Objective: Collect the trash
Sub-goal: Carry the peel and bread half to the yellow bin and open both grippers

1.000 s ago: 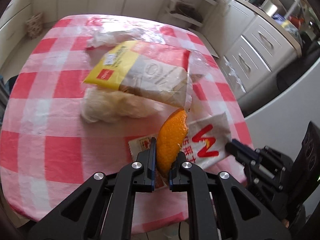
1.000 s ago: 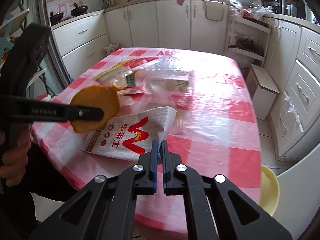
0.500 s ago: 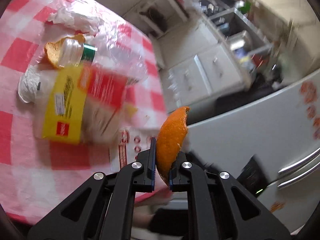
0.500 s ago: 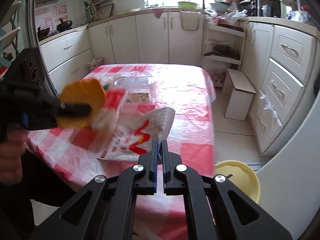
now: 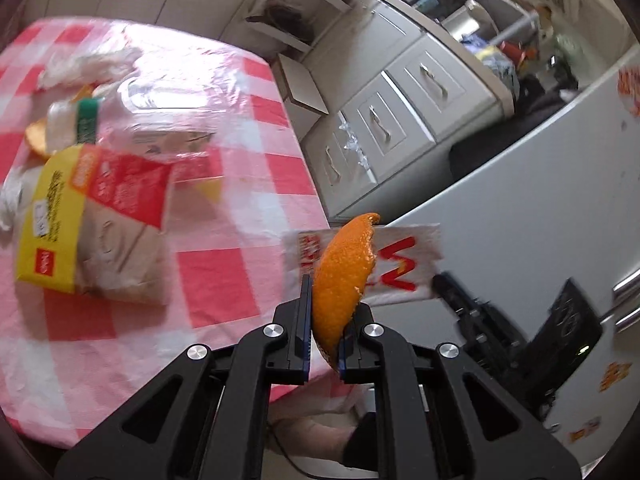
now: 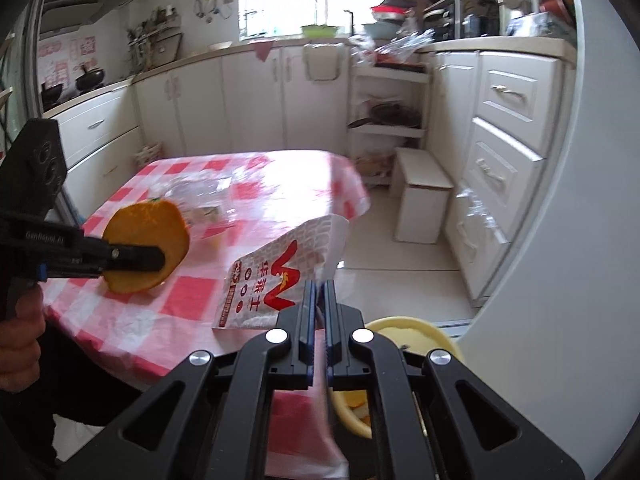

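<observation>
My left gripper is shut on an orange peel and holds it in the air near the table's corner; the peel also shows in the right wrist view. My right gripper is shut on a white paper bag with a red W logo, lifted off the red-and-white checked table. The bag also shows behind the peel in the left wrist view. A yellow bin stands on the floor below my right gripper.
On the table lie a yellow and red bread bag, a clear plastic bottle, crumpled white plastic and another orange peel. White cabinets, a small white box and a white fridge surround the table.
Both grippers have lifted and pulled back from the table. The paper bag has come off the tablecloth and hangs over the table's edge, and the yellow bin has come closer below it.
</observation>
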Demonstrator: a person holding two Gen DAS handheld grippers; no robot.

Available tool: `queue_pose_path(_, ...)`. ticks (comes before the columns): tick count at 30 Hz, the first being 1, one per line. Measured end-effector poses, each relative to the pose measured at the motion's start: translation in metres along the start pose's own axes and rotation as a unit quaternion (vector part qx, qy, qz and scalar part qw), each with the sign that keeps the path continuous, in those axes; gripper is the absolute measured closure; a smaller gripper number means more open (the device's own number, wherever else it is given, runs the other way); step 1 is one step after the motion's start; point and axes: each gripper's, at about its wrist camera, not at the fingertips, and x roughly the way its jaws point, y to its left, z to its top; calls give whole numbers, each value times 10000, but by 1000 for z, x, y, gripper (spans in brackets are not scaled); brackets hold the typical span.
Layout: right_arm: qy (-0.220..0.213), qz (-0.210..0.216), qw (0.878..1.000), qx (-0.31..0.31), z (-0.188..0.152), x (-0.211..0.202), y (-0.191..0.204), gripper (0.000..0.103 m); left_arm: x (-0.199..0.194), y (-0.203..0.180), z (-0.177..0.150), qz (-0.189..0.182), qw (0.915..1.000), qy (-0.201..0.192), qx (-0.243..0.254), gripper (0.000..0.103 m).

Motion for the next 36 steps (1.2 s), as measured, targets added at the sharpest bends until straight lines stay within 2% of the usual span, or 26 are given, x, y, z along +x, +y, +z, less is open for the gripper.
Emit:
queue_pose_path(5,-159,-587,9981,-71,-2,-14,-21,98,14,-32,-6,251,9989,-48,401,95)
queue_pose_path(9,-222,-1021,9943,-202,-5,-21,-31,98,30,-57,-9,221,9977,-54,646,94)
queue_pose_path(14,-208,-1323,9906,-288,-11,-25,-41,98,57,-86,-9,94,9965,-26,826,94)
queue_pose_path(21,74,-1500,9885,-191,-25,-5,-59,98,95,-103,-5,90,9970,100,765,94)
queue_pose_path(29,519,-1456,9879,-90,-35,25,-70,98,141,-114,-3,211,9967,344,711,94)
queue_pose_path(31,575,-1489,9872,-54,-35,28,-72,95,152,-116,-3,236,9964,409,710,94)
queue_pose_path(32,605,-1485,9871,-20,-34,31,-74,85,158,-116,-3,246,9963,445,689,93)
queue_pose_path(33,599,-1507,9868,22,-33,33,-75,77,162,-115,-3,247,9962,489,672,86)
queue_pose_path(34,590,-1522,9866,48,-34,33,-77,75,168,-115,-3,251,9962,540,639,81)
queue_pose_path(35,597,-1527,9864,75,-34,33,-79,75,171,-113,-3,281,9963,551,605,71)
queue_pose_path(36,594,-1531,9863,121,-34,33,-82,74,174,-112,-3,308,9965,532,569,66)
